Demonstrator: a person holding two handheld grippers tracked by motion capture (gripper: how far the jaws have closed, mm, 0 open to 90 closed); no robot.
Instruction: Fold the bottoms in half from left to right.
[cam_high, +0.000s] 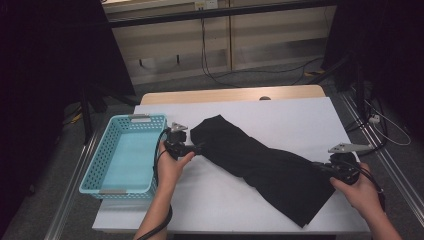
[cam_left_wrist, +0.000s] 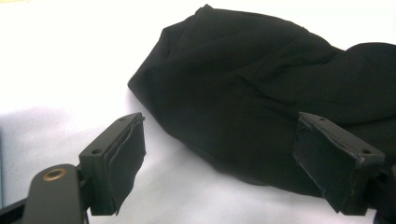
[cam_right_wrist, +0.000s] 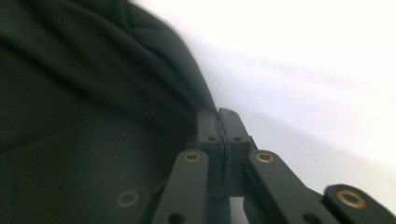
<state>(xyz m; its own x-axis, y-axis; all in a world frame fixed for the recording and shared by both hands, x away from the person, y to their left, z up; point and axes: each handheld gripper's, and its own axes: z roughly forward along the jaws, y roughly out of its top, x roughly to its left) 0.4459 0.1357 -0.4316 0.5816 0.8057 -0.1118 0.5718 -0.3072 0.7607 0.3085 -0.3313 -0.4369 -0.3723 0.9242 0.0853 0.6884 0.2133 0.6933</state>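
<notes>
Black soft cloth garment (cam_high: 262, 162) lies crumpled diagonally on the white table (cam_high: 300, 120), just right of the turquoise perforated plastic basket (cam_high: 122, 155) | left gripper (cam_high: 197, 148): jaws apart at the garment's near-basket end, fabric between them, pads clear | right gripper (cam_high: 325, 169): jaws together at the garment's far edge; whether fabric is pinched, cannot tell
</notes>
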